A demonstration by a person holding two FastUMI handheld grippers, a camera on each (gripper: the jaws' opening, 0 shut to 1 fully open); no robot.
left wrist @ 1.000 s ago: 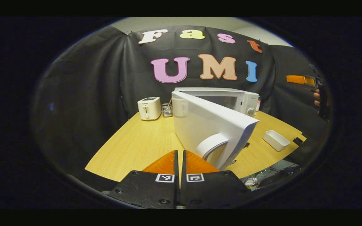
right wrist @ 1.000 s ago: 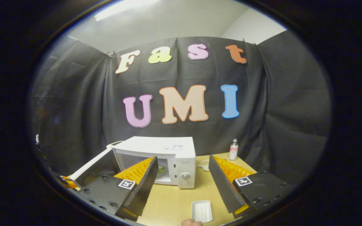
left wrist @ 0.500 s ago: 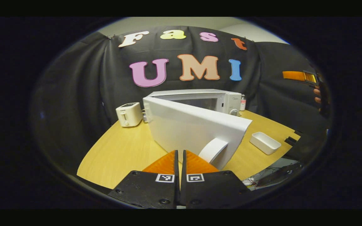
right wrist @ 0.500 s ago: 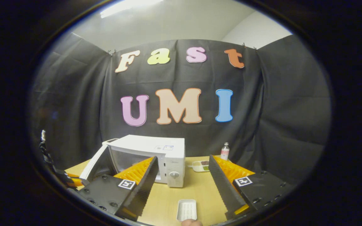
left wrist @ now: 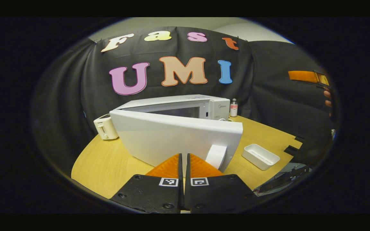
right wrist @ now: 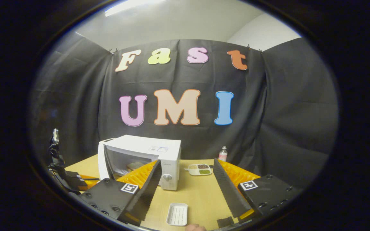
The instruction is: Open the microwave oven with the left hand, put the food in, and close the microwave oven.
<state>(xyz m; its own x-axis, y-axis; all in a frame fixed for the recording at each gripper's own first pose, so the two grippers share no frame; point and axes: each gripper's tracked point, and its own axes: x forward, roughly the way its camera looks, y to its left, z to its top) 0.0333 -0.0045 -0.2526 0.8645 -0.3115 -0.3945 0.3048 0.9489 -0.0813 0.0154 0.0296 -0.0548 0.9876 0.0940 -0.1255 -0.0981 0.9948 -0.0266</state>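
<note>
Two of the three steps look done from where I stand, and the last is under way. Food (right wrist: 135, 165) sits inside the microwave (right wrist: 159, 149) on what seems a plate; I can't make out what kind it is. Its door (left wrist: 172, 138) is partly open, swung out from the left hinge, its white outer face turned toward the left gripper (left wrist: 183, 160). That gripper has its orange fingers pressed together with nothing between them, tips right up against the door face just beside the curved handle (left wrist: 216, 155). I judge it is pushing the door shut with closed fingers, though I can't tell for sure that they touch.

What is left, then, is to swing the door the rest of the way until it latches. A gap between door and oven front is plain in the right gripper view, so it is not yet closed.

Over on the other side the right gripper (right wrist: 186, 189) hangs back above the table (right wrist: 198, 192), fingers spread wide and empty, well apart from the oven. Below it lies a small white tray (right wrist: 177, 214), empty. Farther back, beside the oven, rest a divided dish (right wrist: 199, 169) with bits of food in it and a little bottle (right wrist: 223, 154). A toaster (left wrist: 105, 127) stands at the oven's far left
</note>
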